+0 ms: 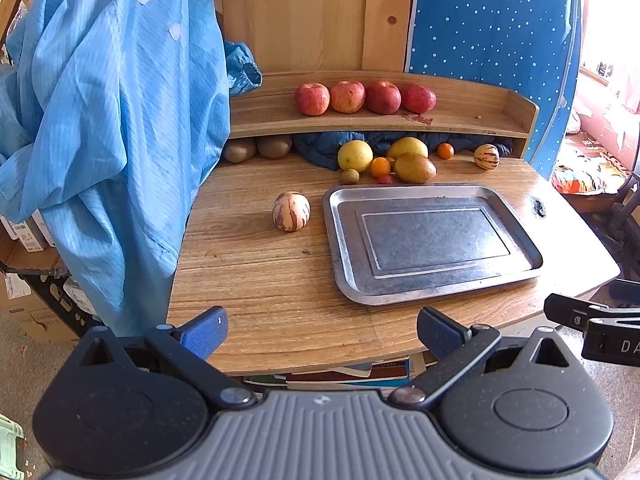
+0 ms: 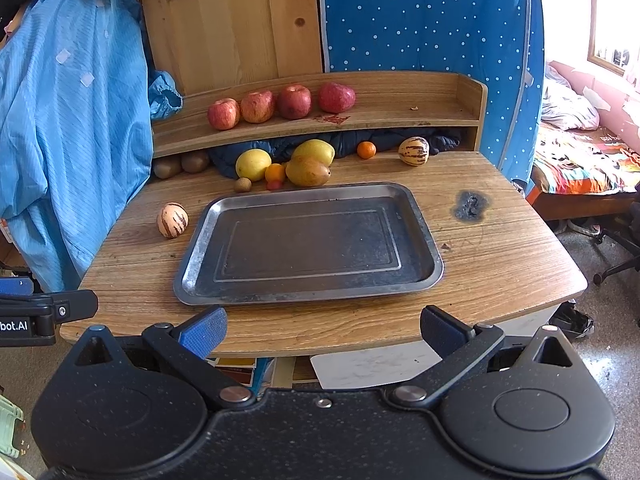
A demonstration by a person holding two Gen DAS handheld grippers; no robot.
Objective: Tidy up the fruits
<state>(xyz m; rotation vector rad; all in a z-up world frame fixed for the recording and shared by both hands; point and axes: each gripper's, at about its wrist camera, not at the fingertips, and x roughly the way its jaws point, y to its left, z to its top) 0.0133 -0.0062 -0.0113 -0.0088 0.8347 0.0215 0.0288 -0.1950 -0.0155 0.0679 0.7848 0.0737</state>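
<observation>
Both grippers, left (image 1: 322,334) and right (image 2: 323,332), hung spread and empty off the table's (image 2: 500,264) front edge. The tray (image 2: 192,276) lay bare mid-table. Four apples (image 2: 280,104) lined the shelf (image 2: 400,118). Lemons, a mango (image 2: 307,172) and oranges clustered by the back edge; one striped melon (image 2: 172,220) sat left of the tray, another (image 2: 414,151) near the back right corner.

Daylight floods in from the window (image 2: 608,52) on the right, which is blown out to white in both views. The wooden table (image 2: 500,264) is evenly and brightly lit, with soft, faint shadows under the fruit. The metal tray (image 1: 344,240) shows a dull sheen on its rim. Focus is sharp at the centre; fisheye distortion bends the edges, and the corners go dark.
</observation>
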